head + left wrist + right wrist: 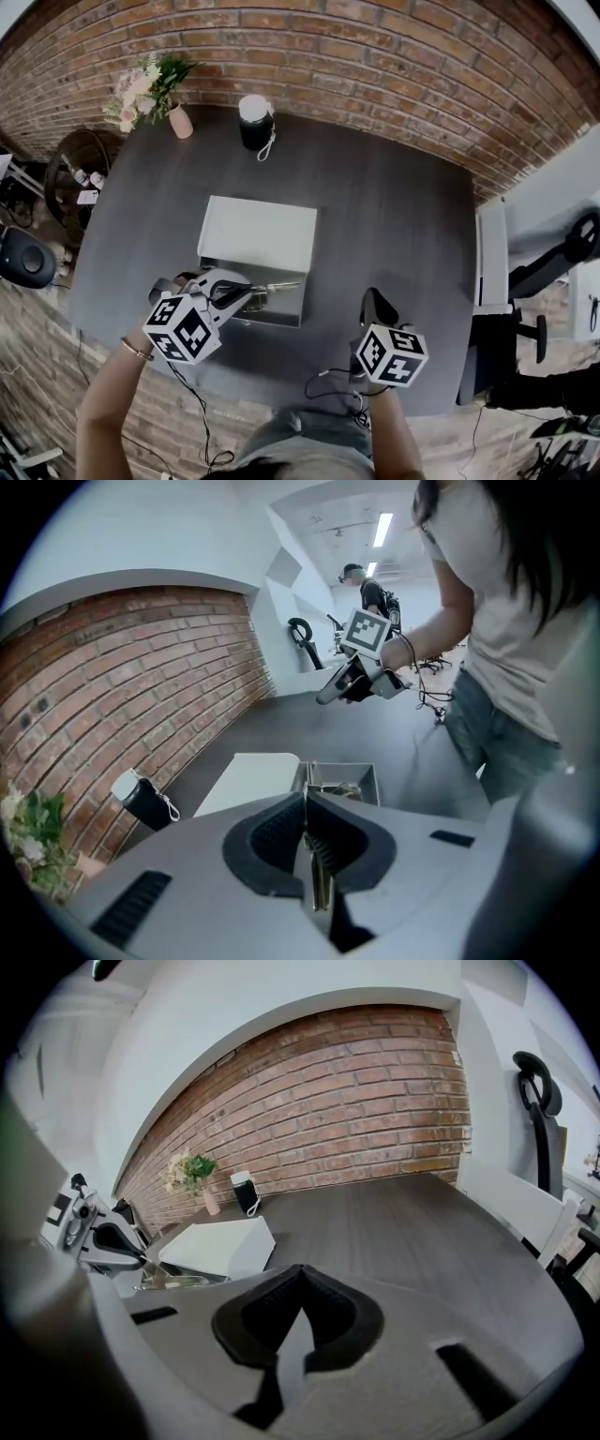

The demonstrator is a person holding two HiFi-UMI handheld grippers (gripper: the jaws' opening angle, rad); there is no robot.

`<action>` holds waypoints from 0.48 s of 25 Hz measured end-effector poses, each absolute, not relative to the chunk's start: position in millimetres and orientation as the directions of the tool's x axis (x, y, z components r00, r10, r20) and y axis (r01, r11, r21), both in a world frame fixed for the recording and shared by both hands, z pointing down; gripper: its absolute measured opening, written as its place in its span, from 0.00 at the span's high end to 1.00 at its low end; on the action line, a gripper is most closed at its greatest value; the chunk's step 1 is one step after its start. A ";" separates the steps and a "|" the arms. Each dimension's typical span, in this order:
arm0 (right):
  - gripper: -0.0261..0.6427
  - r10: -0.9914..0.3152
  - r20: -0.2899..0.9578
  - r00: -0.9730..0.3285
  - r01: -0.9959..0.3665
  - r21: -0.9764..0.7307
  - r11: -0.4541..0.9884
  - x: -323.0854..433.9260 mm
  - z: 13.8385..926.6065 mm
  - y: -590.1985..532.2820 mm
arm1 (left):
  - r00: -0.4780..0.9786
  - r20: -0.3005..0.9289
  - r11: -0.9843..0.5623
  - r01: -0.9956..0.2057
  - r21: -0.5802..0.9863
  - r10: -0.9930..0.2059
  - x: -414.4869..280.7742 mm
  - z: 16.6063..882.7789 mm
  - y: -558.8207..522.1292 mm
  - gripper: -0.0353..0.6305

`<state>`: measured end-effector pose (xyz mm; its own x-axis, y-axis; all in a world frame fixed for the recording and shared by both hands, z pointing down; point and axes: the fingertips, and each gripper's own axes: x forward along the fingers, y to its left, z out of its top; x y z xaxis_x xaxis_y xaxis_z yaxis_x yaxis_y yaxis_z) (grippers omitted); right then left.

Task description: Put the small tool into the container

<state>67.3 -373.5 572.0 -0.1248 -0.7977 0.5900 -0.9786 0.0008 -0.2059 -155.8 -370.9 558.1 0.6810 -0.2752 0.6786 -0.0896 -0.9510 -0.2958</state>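
Note:
An open grey box with its white lid folded back lies at the middle of the dark table. My left gripper is at the box's near left corner, shut on a thin brass-coloured metal tool that reaches out over the box. In the left gripper view the tool is clamped between the dark pads and points at the box, where other metal parts lie. My right gripper hangs over bare table to the right of the box, and its jaws are shut on nothing.
A pink vase of flowers and a black bottle with a white cap stand at the table's far edge. Cables trail over the near edge. An office chair stands to the right. A brick wall runs behind.

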 end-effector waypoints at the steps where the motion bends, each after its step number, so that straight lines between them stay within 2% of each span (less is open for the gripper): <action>1: 0.96 -0.797 0.592 -0.124 -0.979 -0.206 -0.001 66.5 572.8 -374.6 | 0.677 0.686 -0.953 -0.076 -0.295 -0.266 -155.7 561.2 -372.1 0.94; 12: 0.96 -0.789 0.608 -0.093 -0.979 -0.199 -0.038 75.0 581.2 -380.8 | 0.634 0.732 -0.936 0.034 -0.349 -0.250 -153.0 589.5 -385.2 0.94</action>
<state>75.0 -380.8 581.2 -0.0935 -0.7886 0.6078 -0.9792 -0.0375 -0.1993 -153.0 -385.2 589.5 0.6339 -0.2500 0.7319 0.0340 -0.9364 -0.3493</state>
